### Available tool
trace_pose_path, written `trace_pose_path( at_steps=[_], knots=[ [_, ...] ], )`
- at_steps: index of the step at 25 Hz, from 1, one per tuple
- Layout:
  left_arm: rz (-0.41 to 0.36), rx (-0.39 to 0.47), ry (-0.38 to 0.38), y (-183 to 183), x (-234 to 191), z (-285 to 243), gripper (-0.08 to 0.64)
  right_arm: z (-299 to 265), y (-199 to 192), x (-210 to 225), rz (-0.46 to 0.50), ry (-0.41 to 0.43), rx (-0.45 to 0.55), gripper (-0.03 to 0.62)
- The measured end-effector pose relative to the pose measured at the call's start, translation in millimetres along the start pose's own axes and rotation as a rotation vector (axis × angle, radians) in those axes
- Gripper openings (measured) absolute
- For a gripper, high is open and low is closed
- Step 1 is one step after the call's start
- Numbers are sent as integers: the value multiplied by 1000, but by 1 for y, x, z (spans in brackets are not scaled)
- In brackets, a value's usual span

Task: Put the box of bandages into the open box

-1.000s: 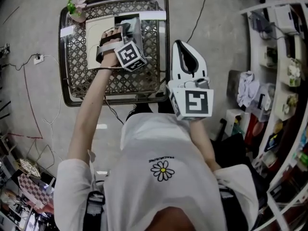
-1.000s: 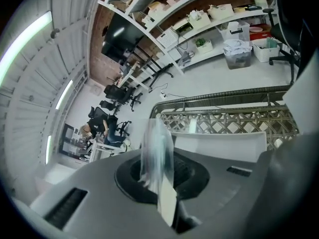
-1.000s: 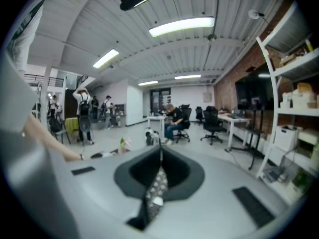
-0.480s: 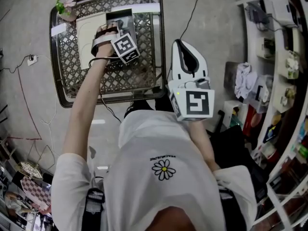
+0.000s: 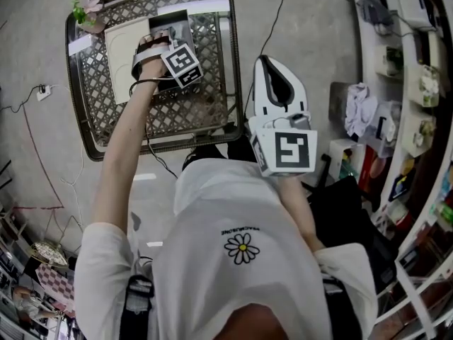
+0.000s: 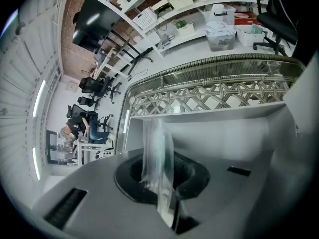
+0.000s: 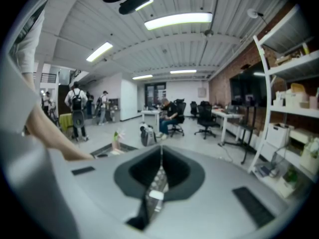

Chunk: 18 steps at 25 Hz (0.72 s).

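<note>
White open box (image 5: 120, 48) lies lengthwise away (left gripper (image 6: 157, 148) closed).

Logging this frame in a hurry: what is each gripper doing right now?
Left gripper: closed, nothing seen between its jaws.
Right gripper: closed, empty.

Bright, even indoor light from ceiling strip lights (image 7: 177, 20); shadows soft. Both gripper views show strong fisheye curvature and black corners. Close-range blur on the left gripper (image 6: 155, 133). Head view sharp.
</note>
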State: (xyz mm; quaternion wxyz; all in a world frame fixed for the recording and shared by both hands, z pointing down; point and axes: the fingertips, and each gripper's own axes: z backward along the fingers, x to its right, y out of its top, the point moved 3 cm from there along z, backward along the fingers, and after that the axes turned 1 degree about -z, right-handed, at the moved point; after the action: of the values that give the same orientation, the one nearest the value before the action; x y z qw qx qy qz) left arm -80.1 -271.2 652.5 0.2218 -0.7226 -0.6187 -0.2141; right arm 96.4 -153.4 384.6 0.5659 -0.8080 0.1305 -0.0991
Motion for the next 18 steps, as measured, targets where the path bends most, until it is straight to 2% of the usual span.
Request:
trace_pose_path(
  at_steps=[4,6,8,10,14,18],
  knots=[
    [-3,7,-23,0,3,-2,45,2,0,-3,-14,6,-14,31],
    [-5,9,-67,0,9,-3,55,4,0,-2,-15,-8,-30,32],
    [4,5,-137,0,17,-5,123,3,-1,-1,-8,6,-23,32],
    [14,1,-174,-1,20,-5,143,3,-1,-2,-2,30,-4,32],
    [38,10,-176,-1,19,-5,151,2,1,-2,-11,34,4,32],
    [97,22,-195,0,19,-5,242,1,-4,-6,-18,59,0,32]
  ],
)
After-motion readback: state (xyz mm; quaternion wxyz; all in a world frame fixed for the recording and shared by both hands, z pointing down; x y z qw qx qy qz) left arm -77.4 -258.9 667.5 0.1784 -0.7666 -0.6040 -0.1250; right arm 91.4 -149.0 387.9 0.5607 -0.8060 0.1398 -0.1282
